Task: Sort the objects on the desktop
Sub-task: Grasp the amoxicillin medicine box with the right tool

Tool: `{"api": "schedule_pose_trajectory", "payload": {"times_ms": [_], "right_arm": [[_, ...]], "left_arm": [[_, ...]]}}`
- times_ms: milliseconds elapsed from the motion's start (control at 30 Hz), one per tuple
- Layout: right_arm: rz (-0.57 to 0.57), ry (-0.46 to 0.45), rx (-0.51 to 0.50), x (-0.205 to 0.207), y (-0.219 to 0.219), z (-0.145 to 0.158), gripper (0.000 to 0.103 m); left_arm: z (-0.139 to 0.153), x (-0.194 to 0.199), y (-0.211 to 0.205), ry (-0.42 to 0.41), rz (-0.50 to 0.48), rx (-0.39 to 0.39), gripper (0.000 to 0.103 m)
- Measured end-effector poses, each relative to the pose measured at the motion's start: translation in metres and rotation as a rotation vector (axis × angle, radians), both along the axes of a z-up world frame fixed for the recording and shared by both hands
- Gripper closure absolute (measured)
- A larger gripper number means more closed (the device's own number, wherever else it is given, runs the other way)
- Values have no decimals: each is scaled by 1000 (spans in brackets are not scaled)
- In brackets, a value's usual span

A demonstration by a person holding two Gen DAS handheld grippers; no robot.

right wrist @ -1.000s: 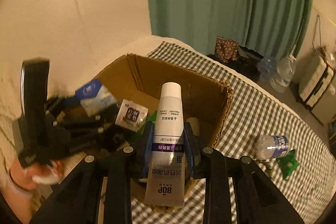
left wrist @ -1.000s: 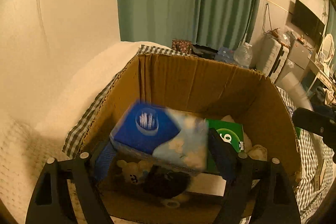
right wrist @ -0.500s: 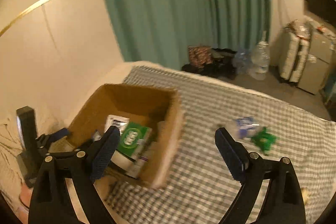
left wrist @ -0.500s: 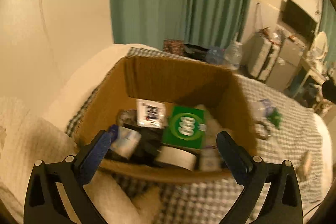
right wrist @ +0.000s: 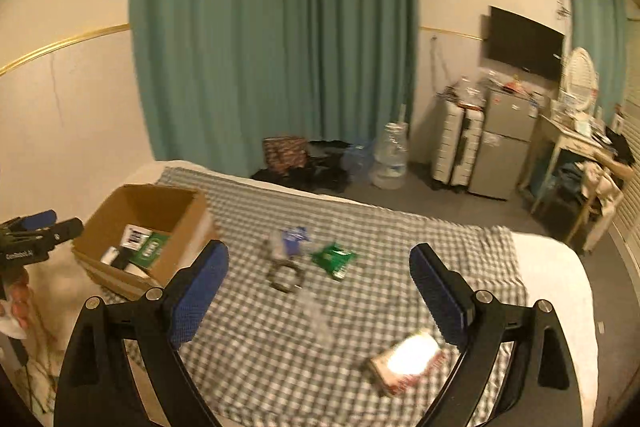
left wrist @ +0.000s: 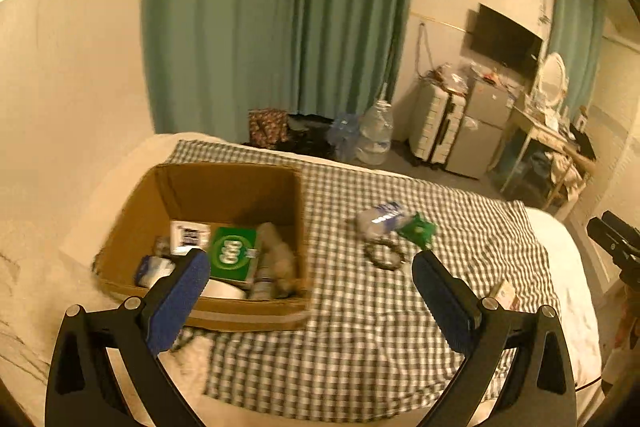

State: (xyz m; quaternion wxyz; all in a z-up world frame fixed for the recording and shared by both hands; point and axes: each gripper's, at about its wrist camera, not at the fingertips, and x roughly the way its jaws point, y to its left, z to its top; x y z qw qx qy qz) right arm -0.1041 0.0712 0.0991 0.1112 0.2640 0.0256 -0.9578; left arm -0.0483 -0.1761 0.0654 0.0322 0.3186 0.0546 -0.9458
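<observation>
A cardboard box point(left wrist: 224, 187) sits on the checked cloth point(left wrist: 360, 347) at the bed's far left corner, close to the wall. Several packets lie in the box, crowded toward its near side. To the right of the box, around the middle of the cloth, a plastic bottle point(right wrist: 290, 239) lies on its side with a foil packet point(right wrist: 334, 259) just beside it on the right and a ring of tape point(right wrist: 285, 277) just in front. A small carton point(right wrist: 408, 363) lies well apart, near the cloth's near right edge.
</observation>
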Motion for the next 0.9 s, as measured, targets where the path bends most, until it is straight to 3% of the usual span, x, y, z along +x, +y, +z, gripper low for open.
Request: {"api": "schedule_pose_trajectory", "payload": {"times_ms": [167,333,467,600,733,900], "right_arm": [[-78,-50,-24,-3,48,-33,11],[-189,-131,-53,-10,90,-80,11],[-281,-245,-128,-17,116,-119,11],[-320,-343,-212,-27,131,-152,11],[-375,-432,-298,-41,134,-182,11],[-451,-481,-285,-62,131,-214,11]], "left_arm": [[-37,-23,66,-33,-36,-16,0],[-74,-46,144,-7,-112,-22,0],[-103,-78,178,-59,-110,39,0],[-133,-108,183,-120,-28,108,0],[-174,-127,174,-175,127,136,0],[-209,-141,156,-274,177,179,0]]}}
